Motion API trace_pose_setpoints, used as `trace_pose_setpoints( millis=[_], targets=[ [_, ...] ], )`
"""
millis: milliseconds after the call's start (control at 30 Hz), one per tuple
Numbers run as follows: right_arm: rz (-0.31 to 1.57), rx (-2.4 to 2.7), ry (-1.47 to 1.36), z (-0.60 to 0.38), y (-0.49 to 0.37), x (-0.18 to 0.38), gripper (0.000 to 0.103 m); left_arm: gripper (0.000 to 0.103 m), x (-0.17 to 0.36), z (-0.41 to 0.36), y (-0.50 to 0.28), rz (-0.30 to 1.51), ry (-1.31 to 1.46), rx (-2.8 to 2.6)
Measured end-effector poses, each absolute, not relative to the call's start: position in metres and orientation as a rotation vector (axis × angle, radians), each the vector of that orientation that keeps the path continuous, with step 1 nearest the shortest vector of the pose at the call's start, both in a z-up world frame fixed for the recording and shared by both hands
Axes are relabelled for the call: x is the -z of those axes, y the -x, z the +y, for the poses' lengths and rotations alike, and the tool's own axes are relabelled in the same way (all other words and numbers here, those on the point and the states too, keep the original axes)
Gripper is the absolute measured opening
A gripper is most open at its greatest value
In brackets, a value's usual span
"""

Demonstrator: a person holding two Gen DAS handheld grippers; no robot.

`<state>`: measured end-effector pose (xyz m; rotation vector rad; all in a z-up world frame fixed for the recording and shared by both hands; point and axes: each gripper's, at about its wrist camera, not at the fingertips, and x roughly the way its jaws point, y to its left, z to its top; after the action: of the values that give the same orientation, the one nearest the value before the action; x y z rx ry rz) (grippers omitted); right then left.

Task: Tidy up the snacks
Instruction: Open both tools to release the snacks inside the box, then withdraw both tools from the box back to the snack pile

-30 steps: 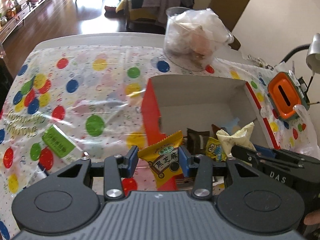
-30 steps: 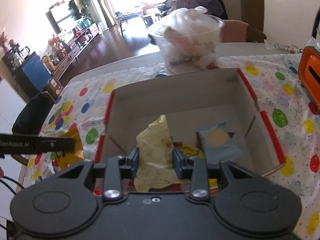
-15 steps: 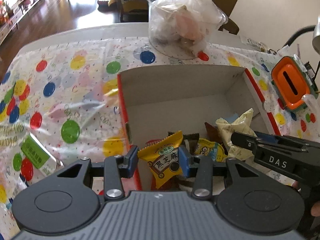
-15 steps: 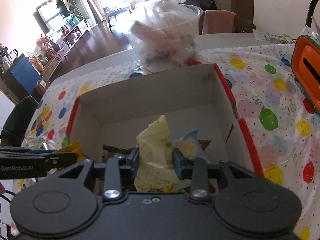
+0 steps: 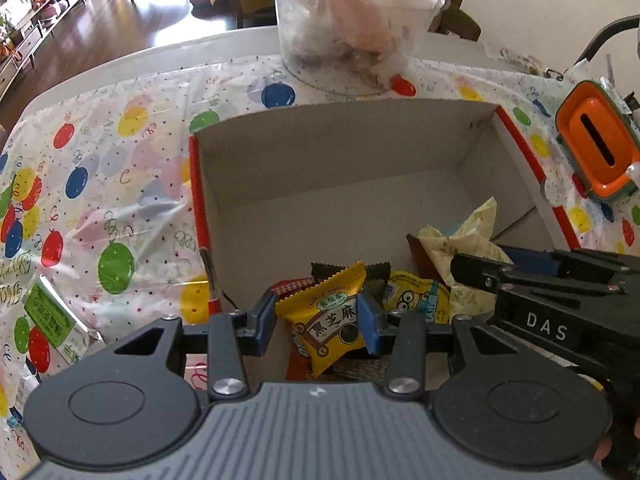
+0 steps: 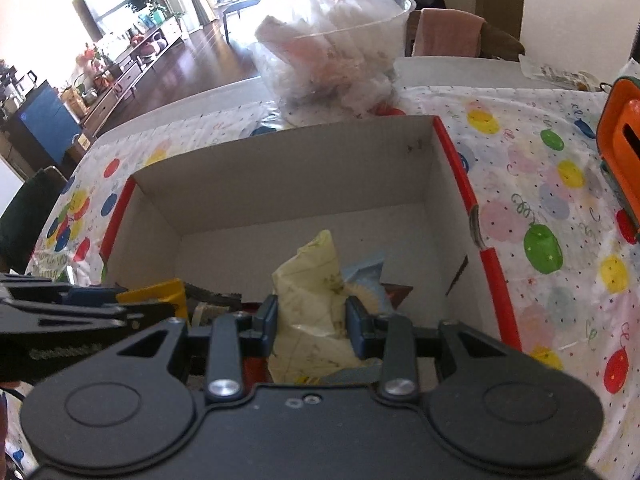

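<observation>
An open cardboard box [image 5: 320, 152] with red edges stands on the balloon-print tablecloth. My left gripper [image 5: 318, 308] is shut on a yellow sesame snack packet [image 5: 328, 328], held over the box's near end. My right gripper [image 6: 312, 312] holds a pale yellow packet [image 6: 312, 280] low inside the box. Its jaws are opening, with the packet still between the pads and touching them. In the box lie a cartoon-face packet [image 5: 412, 300], a dark brown packet [image 5: 376, 272] and a light blue packet [image 6: 366, 276]. The two grippers are side by side, the right one [image 5: 480, 268] just to the right.
A clear plastic tub stuffed with bags [image 5: 352, 28] stands behind the box. An orange and green container [image 5: 596, 152] is at the right. A green-labelled packet [image 5: 48, 316] lies on the tablecloth [image 5: 120, 184] at the left. The far half of the box floor is bare.
My left gripper has carried the yellow packet rightward and down, from beside the box's left wall to over its inside. The right gripper sank lower into the box with the pale packet.
</observation>
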<state>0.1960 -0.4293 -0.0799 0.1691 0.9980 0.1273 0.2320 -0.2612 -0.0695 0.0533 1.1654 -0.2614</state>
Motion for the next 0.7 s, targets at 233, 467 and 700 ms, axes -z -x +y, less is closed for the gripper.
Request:
trace_pose_setpoints(
  millis=[233,467,700],
  targets=[
    [1.009,-0.139,-0.151,-0.431,-0.198,0.079,0.039,0.044,0.075,-0.265,-0.231,1.165,-0.051,0.257],
    [1.010,-0.173,-0.142,-0.430,-0.194,0.076,0.055,0.050,0.072,-0.261,-0.228,1.153,-0.042,0.247],
    [0.963,-0.188,-0.115,-0.426,-0.182,0.062,0.065,0.057,0.057,-0.248,-0.221,1.108,-0.028,0.256]
  ],
)
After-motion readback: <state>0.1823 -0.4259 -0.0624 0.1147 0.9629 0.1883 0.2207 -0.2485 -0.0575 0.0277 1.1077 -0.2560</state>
